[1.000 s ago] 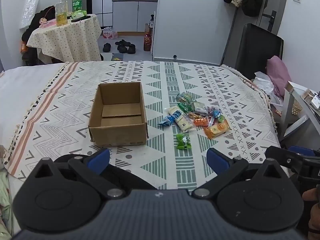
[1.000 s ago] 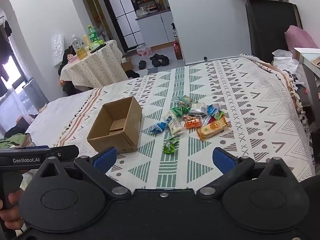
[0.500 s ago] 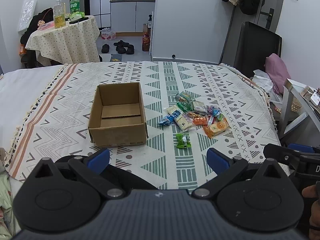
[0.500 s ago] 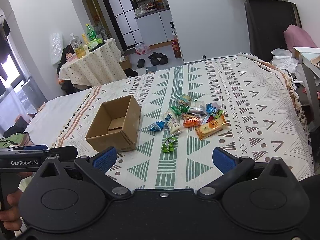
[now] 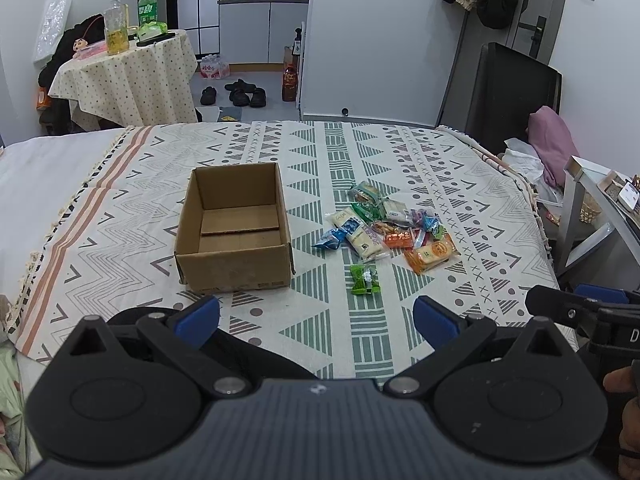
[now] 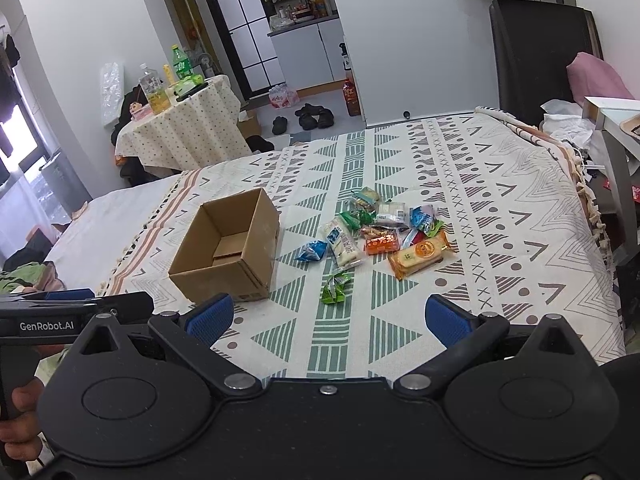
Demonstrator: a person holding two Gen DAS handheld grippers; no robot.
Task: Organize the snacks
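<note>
Both grippers have eased a little closer to the bed over the last second; box and snacks lie unmoved.

Left gripper (image 5: pixel 316 316) and right gripper (image 6: pixel 326 318) hover over the near edge of the patterned bedspread (image 5: pixel 400 152), each with blue fingers spread wide and grasping nothing. A hand (image 6: pixel 20 420) shows at the left gripper's handle. An open cardboard box (image 5: pixel 234 228) sits on the spread, nothing inside it. Just right of the box lies the snack pile (image 5: pixel 390 228), with an orange cracker pack (image 5: pixel 430 254) at the pile's near right edge. One green candy packet (image 5: pixel 365 279) lies apart, nearer the grippers than the pile, to the right of the box's front corner.
</note>
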